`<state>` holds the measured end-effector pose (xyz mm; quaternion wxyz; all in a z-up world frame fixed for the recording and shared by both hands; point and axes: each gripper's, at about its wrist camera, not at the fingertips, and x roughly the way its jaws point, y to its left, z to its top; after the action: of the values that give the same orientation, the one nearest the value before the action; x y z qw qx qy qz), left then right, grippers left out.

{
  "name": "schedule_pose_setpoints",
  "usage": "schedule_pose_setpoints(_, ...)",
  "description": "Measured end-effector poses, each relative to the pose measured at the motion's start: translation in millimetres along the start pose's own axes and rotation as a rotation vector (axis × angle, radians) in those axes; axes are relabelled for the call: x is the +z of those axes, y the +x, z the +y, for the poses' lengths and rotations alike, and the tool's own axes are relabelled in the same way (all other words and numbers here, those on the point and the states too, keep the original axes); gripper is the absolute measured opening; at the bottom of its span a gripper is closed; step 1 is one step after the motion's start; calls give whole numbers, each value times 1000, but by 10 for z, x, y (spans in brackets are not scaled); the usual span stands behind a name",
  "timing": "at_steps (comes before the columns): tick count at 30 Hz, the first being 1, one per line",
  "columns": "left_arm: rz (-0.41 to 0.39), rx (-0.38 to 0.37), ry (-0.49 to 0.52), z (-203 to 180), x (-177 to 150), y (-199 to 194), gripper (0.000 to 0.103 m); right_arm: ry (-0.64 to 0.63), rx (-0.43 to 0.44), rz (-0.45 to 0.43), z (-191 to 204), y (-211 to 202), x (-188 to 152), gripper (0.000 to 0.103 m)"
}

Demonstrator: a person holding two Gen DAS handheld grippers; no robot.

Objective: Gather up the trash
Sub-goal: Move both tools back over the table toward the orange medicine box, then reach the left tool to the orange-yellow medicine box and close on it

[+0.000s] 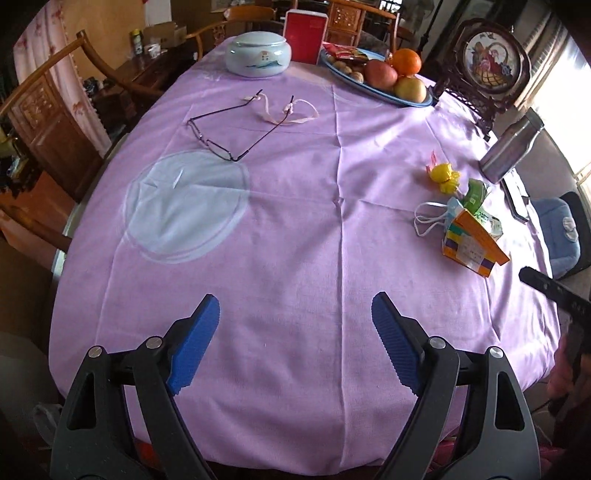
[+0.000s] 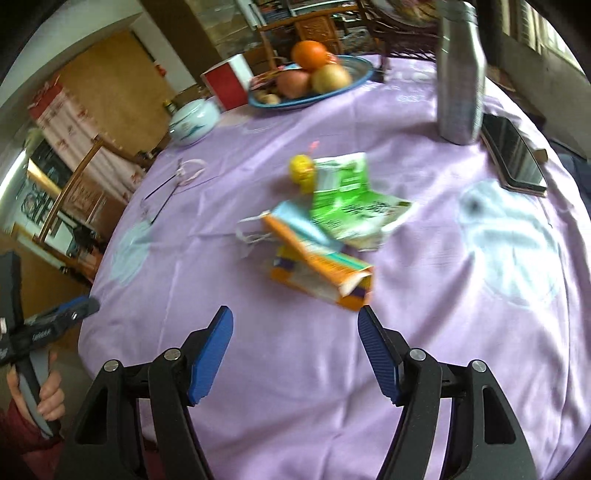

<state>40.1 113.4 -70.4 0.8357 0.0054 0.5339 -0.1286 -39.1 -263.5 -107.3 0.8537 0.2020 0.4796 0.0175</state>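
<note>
A heap of trash lies on the purple tablecloth (image 1: pixel 295 229): an orange carton (image 1: pixel 474 243), a face mask (image 1: pixel 430 218) with white loops, a green wrapper (image 1: pixel 476 195) and a yellow candy wrapper (image 1: pixel 445 175). In the right wrist view the orange carton (image 2: pixel 325 273) lies just beyond my right gripper (image 2: pixel 295 321), with the mask (image 2: pixel 299 221), green wrapper (image 2: pixel 347 199) and yellow wrapper (image 2: pixel 303 171) behind it. The right gripper is open and empty. My left gripper (image 1: pixel 295 306) hovers open over bare cloth near the table's front edge, left of the heap.
Glasses (image 1: pixel 236 125) with a ribbon lie mid-table. A fruit plate (image 1: pixel 376 79), a pale lidded jar (image 1: pixel 258 53) and a red box (image 1: pixel 304 35) stand at the far edge. A steel bottle (image 2: pixel 460 74) and a phone (image 2: pixel 515 155) sit right of the heap. Wooden chairs surround the table.
</note>
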Motion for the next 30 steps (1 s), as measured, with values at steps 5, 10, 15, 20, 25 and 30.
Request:
schedule_pose_setpoints(5,4,48,-44,41,-76,-83,82,3,20,29,-194,170,96,69)
schedule_pose_setpoints(10,9,100,-102,113,-177,-169,82,0,47,61,-278,399,213,69)
schedule_pose_setpoints(15,14,144,-130,151,-253,-240,82,7,87,110,-267,575,222,70)
schedule_pose_setpoints(20,18,166,-147,193,-285,-275,82,-80,262,205,292,654,79,71)
schedule_pose_setpoints(25,16,148,-138,172,-232,-242,82,-289,362,184,992,442,-122,69)
schedule_pose_setpoints(30,23,96,-90,13,-130,-127,83,-240,252,144,695,305,-70,69)
